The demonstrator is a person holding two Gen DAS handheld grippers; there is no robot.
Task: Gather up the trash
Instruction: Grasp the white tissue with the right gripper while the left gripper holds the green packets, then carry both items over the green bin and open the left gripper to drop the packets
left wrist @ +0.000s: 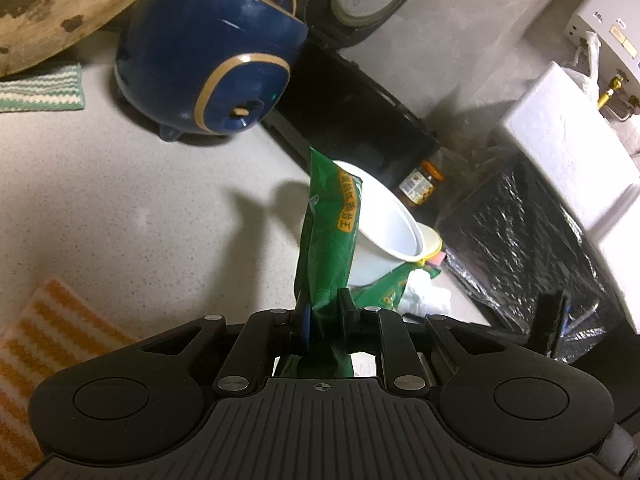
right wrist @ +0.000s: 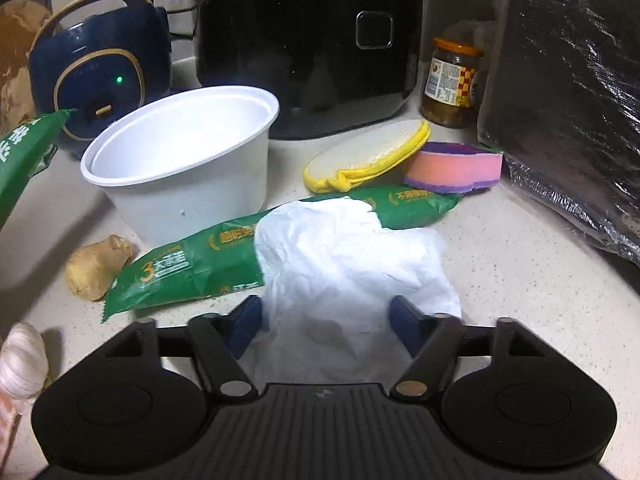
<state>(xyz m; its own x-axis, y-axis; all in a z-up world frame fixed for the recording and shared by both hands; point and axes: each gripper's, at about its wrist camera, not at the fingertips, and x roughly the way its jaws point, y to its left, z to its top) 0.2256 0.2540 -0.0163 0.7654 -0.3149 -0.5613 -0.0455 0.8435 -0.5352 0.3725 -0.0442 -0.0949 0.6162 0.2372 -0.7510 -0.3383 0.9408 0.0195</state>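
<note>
On the speckled countertop (right wrist: pixel 520 264), the left gripper (left wrist: pixel 324 312) clamped one green wrapper (left wrist: pixel 332 232), while the right gripper (right wrist: pixel 326 320), jaws apart, straddled the crumpled white tissue (right wrist: pixel 344 256), apparently not yet pinched; the second green wrapper (right wrist: pixel 192 264) remained far-left.

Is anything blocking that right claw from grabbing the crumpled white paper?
Nothing visible does. The crumpled white paper already lies between the right gripper's open fingers, draped partly over a green wrapper on the counter.

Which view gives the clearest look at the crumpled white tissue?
The right wrist view. The crumpled white tissue fills its centre, lying on a green wrapper between the fingers of the right gripper. The left wrist view shows only a small part of it beyond the green wrapper in the left gripper.
</note>
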